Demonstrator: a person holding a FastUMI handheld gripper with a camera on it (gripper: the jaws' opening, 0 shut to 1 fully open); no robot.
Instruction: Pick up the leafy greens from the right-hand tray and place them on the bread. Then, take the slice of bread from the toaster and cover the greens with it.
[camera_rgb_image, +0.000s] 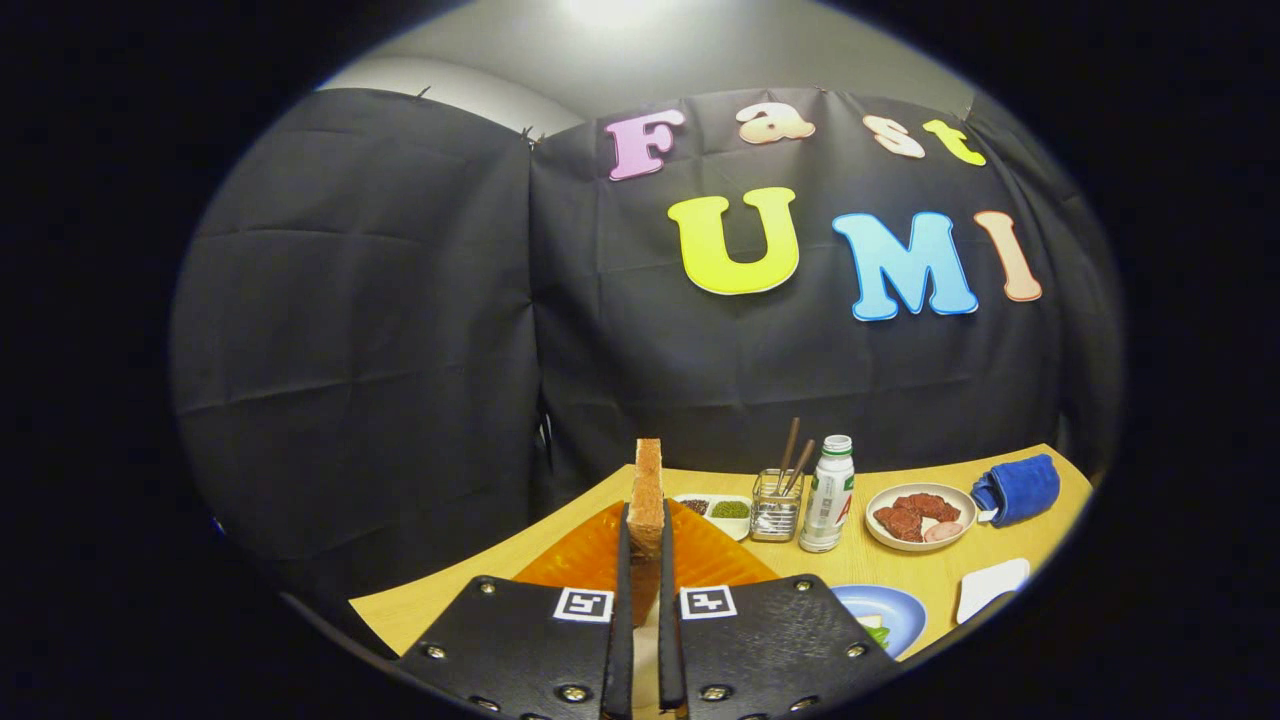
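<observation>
Wooden table (1000, 540), pale top, bearing all items listed. Orange tray (590, 555), ribbed, directly ahead of the fingers and partly masked by them. Blue plate (905, 610), to the right of the gripper body, carrying a scrap of leafy greens (877, 633) on something pale that could be bread, too far hidden to confirm. White dish (922, 516) with red-brown pieces of food, further back. Blue cloth (1020, 488), rolled, at the far right. White tray (990, 585), small, near the table's right edge. Bottle (829, 493), white with a green cap, upright. Glass holder (776, 505) with sticks, beside the bottle. Small dish (716, 509) with two compartments of dark and green contents. Gripper (645, 545): fingers clenched on a slice of bread (648, 495), held upright on edge and raised above the orange tray. Judgement of progress: greens appear already on the plate; slice is in hand; remaining is carrying it to the blue plate and laying it flat over the greens.
</observation>
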